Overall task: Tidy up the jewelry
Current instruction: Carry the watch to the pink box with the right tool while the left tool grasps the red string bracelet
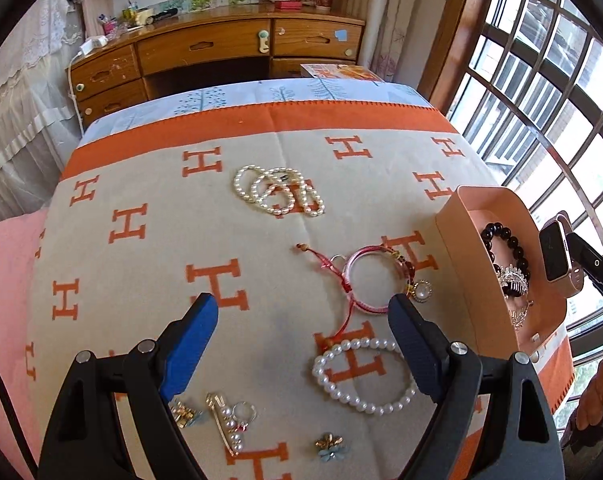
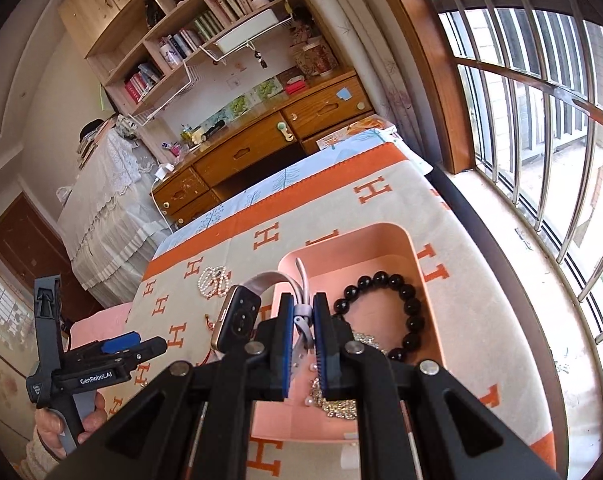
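- Right gripper (image 2: 303, 316) clamped tight on the strap of a smartwatch (image 2: 237, 318), held up over the near-left edge of the pink box (image 2: 385, 236).
- Already sitting in that box: black bead bracelet (image 2: 385, 312) ahead-right of the fingers, sparkly rhinestone piece (image 2: 337, 404) right below them.
- Left gripper (image 1: 301, 312) spread wide, gripping nothing, hovering above the H-pattern blanket (image 1: 141, 168).
- Ahead of its right finger: pink bangle (image 1: 375, 280) with red cord.
- Under that finger: pearl bracelet (image 1: 361, 376).
- Farther ahead: pile of pearl strands (image 1: 277, 192).
- Close in, below the fingers: pearl pin (image 1: 229, 420), flower earring (image 1: 329, 446).
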